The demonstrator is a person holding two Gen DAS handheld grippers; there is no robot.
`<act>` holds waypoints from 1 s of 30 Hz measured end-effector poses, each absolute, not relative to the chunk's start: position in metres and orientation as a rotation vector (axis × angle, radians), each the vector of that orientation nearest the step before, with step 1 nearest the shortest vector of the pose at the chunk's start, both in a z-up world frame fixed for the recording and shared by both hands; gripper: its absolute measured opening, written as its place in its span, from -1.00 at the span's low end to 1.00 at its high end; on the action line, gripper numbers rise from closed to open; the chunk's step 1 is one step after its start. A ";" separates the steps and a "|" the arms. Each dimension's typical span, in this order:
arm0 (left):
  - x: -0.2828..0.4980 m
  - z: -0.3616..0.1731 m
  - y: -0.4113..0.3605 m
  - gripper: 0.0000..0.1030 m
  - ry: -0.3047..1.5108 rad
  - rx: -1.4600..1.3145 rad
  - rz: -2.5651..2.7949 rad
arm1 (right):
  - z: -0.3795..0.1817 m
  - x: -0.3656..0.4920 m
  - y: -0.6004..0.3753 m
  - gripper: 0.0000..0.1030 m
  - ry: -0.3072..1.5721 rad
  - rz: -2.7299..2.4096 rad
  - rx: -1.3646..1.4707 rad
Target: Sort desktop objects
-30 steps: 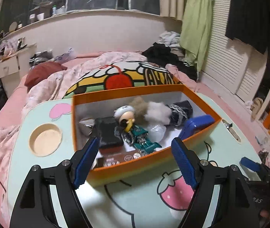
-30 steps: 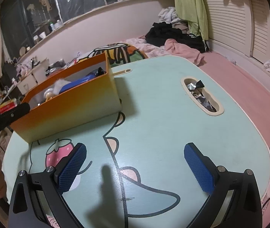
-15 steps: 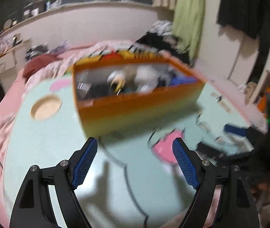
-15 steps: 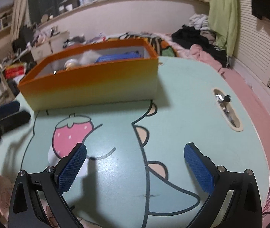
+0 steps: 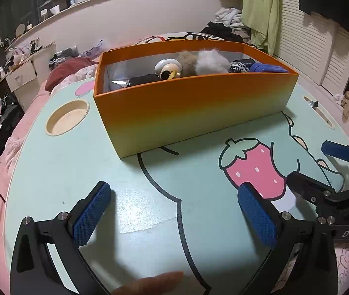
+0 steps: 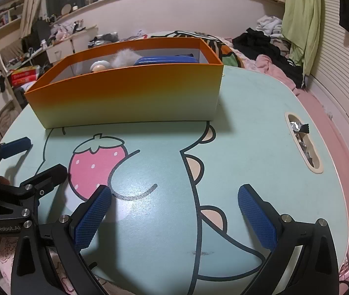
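Observation:
An orange box (image 5: 194, 108) stands on the mint table (image 5: 76, 172). It holds a round-headed figurine (image 5: 168, 70), grey and brown fluff (image 5: 210, 61), a dark case and a blue thing (image 5: 267, 68). My left gripper (image 5: 174, 196) hovers over bare tabletop in front of the box; its jaws are opening and nothing is between them. My right gripper (image 6: 174, 196) is open over the cartoon print, also with nothing in it. From the right wrist, the box (image 6: 130, 98) sits ahead and the left gripper (image 6: 36, 159) shows at the left edge. The right gripper (image 5: 319, 167) shows at the right of the left wrist view.
A round cup recess (image 5: 67, 117) lies left of the box. A slot (image 6: 303, 142) with foil wrappers is at the table's right. A fingertip (image 5: 154, 282) shows at the bottom of the left wrist view. Pink bedding and clothes surround the table.
The left gripper has drawn back from above the box and sunk toward the table, and its jaws stand wider. The right gripper's view has rolled level and swung to face the box.

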State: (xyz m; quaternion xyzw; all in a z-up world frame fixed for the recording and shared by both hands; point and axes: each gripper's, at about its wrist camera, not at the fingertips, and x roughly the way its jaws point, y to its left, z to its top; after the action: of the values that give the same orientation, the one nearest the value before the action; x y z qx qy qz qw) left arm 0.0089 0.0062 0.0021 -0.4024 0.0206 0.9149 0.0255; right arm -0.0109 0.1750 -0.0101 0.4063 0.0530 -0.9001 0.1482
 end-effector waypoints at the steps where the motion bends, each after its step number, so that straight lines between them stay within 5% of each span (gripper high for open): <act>1: 0.011 0.003 0.009 0.99 0.065 -1.244 2.828 | -0.010 -0.011 0.175 1.00 0.154 -2.589 1.168; 30: 0.010 0.004 0.011 0.99 0.068 -1.246 2.829 | -0.010 -0.011 0.174 1.00 0.153 -2.589 1.168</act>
State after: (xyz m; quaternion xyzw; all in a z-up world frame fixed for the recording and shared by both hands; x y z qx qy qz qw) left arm 0.0104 0.0108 0.0039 -0.4029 0.0221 0.9146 0.0248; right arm -0.0107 0.1740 -0.0097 0.4060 0.0533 -0.9002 0.1480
